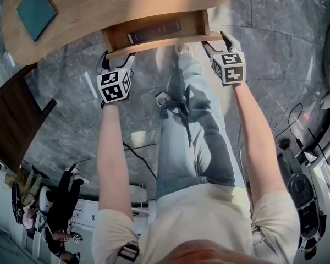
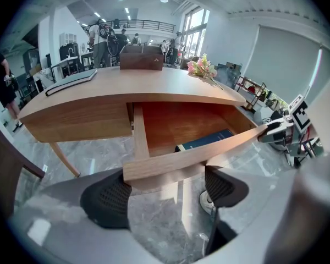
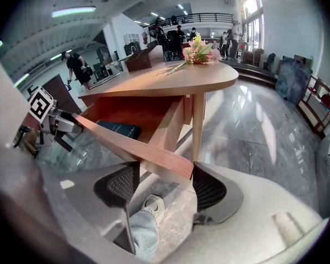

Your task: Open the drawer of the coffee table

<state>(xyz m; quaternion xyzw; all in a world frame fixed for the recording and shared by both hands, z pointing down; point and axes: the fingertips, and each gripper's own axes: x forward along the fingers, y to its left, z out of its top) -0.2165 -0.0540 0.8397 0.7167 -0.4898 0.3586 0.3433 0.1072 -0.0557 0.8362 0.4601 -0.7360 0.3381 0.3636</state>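
Observation:
The wooden coffee table (image 1: 99, 4) has its drawer (image 1: 154, 34) pulled out toward me, with a dark blue book (image 2: 206, 140) lying inside. My left gripper (image 1: 119, 59) is at the left end of the drawer front (image 2: 192, 150). In the left gripper view its jaws (image 2: 165, 194) stand wide apart, with the panel's lower corner between them. My right gripper (image 1: 216, 42) is at the right end. Its jaws (image 3: 165, 186) are also spread, with the front's end (image 3: 170, 161) between the pads. Each gripper shows in the other's view: the left gripper (image 3: 52, 120) and the right gripper (image 2: 280, 131).
On the tabletop lie a teal book (image 1: 36, 10), a wooden box (image 2: 142, 56) and flowers (image 3: 195, 51). A table leg (image 3: 198, 125) stands just behind the drawer's right end. My legs and shoe (image 3: 153, 205) are under the drawer. A dark cabinet (image 1: 11, 120) and cables (image 1: 137, 153) are on the left floor.

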